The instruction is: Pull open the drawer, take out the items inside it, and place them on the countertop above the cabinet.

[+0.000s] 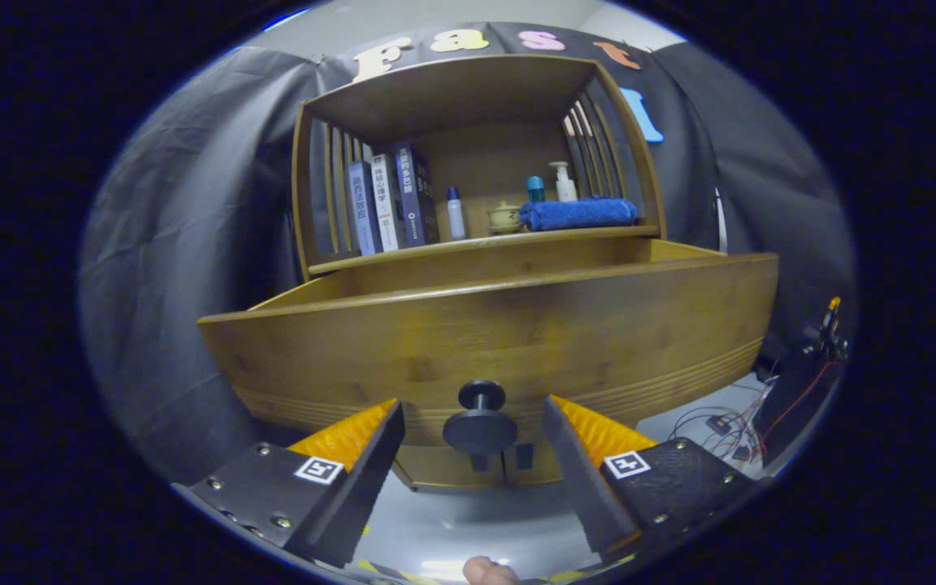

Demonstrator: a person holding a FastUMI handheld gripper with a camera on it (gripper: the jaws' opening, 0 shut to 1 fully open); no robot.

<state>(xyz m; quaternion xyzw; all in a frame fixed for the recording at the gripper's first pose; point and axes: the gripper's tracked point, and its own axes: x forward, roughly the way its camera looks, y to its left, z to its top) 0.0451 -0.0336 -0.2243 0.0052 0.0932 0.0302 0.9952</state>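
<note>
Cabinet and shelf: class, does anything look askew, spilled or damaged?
Nothing stands out. The drawer is pulled out, its knob between the open gripper's fingers; the books lean slightly.

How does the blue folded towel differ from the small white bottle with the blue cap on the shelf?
The blue towel lies flat and long along the shelf; the white bottle stands upright and narrow. The towel is blue all over; the bottle is white with only a blue cap. The towel looks soft, the bottle rigid. Both rest on the same shelf, beyond the pulled-out drawer. The gripper has its jaws open around the drawer's knob.
</note>
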